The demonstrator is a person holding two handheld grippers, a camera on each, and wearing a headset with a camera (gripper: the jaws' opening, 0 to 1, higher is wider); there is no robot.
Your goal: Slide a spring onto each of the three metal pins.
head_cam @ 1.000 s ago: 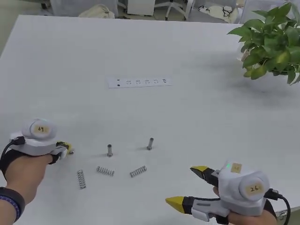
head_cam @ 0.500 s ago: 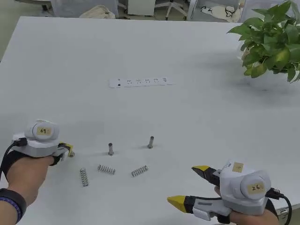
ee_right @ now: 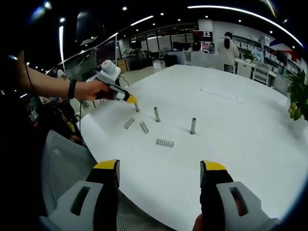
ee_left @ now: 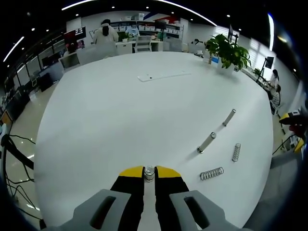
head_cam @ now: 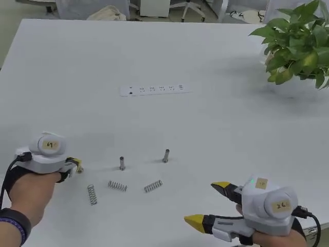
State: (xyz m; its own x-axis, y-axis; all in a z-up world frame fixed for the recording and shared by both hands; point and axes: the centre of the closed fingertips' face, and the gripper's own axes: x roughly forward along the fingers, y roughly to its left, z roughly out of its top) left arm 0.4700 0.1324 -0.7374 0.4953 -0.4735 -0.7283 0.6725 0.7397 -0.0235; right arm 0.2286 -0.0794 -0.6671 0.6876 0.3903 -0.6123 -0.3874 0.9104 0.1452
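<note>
Two metal pins point(head_cam: 122, 163) point(head_cam: 166, 155) stand upright on the white table point(head_cam: 169, 56). My left gripper point(head_cam: 77, 165) is shut on the third pin point(ee_left: 149, 172), which it holds upright on the table at the left. Three springs point(head_cam: 92, 194) point(head_cam: 117, 186) point(head_cam: 153, 186) lie flat in front of the pins. The right gripper view shows the same pins point(ee_right: 157, 114) point(ee_right: 193, 125), the springs point(ee_right: 129, 123) point(ee_right: 144, 127) point(ee_right: 164, 142) and the left gripper point(ee_right: 131, 99). My right gripper point(head_cam: 208, 204) point(ee_right: 159, 166) hovers open near the table's front edge, right of the springs, with nothing between its jaws.
A white power strip point(head_cam: 154, 90) lies flat at mid-table, beyond the pins. A potted green plant point(head_cam: 295, 43) stands at the back right. Chairs and a bag sit past the far edge. A person point(ee_left: 106, 33) stands far behind the table.
</note>
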